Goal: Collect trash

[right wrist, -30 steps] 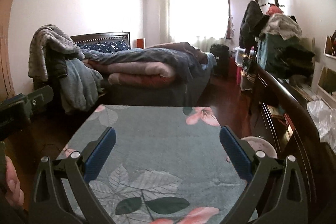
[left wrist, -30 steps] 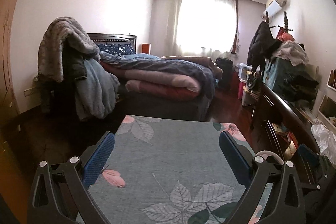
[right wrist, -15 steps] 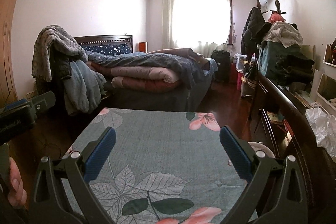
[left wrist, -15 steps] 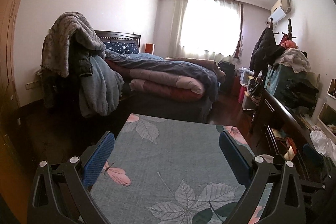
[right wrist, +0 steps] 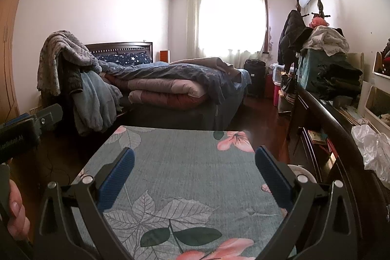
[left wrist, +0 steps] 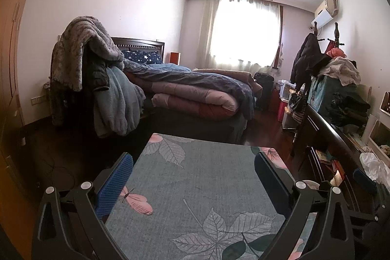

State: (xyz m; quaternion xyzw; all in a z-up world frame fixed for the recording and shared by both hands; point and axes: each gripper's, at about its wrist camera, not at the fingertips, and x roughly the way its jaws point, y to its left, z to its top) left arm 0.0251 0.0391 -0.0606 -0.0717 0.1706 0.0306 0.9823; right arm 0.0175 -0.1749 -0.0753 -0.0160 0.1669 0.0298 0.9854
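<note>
Both grippers empty, fingers apart, above floral table (left wrist: 195,177).

A home bedroom: unmade bed (left wrist: 195,91), curtained window (left wrist: 246,33), probably a coat rack (right wrist: 297,23).

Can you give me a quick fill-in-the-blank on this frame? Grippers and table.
1. Both the left hand-held gripper and the right hand-held gripper are ___, holding nothing.
2. The tablecloth under them is printed with leaves and pink ___.
3. The crumpled white plastic bag lies to the ___ of the table.

Missing words: open; flowers; right
</note>
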